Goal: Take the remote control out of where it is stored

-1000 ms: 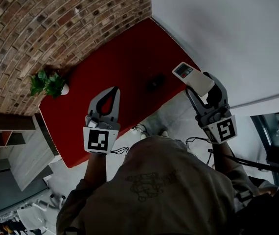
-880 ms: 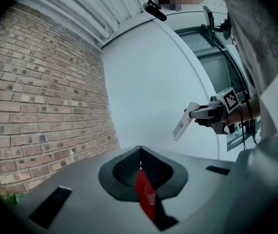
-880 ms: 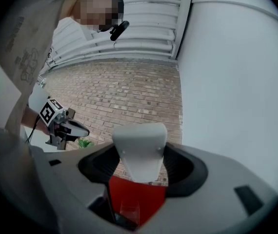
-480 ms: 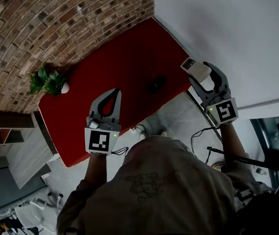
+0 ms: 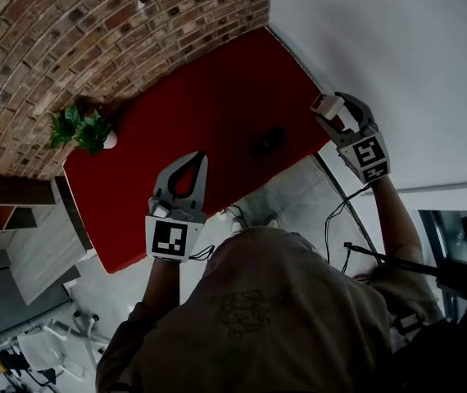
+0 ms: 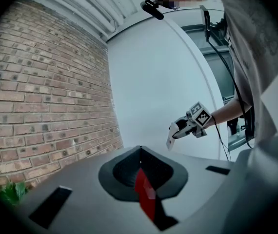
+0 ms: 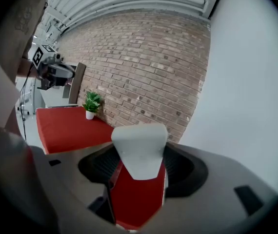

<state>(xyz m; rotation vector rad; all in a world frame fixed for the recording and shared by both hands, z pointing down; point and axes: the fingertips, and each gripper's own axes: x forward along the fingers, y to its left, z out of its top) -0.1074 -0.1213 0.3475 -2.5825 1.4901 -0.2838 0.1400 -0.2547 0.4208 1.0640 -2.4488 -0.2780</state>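
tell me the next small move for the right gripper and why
Probably bring the remote control over the red table and lower it: the right gripper is shut on it beside the white wall; the left gripper is shut, empty.

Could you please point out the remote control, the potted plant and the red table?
remote control [image 7: 140,150], right gripper view, on its pale body.
potted plant [image 5: 82,131], head view, on its leaves.
red table [image 5: 217,113], head view, on its bare top.

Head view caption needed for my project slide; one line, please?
Right gripper holds the white remote control near the red table; left gripper hovers shut, empty.
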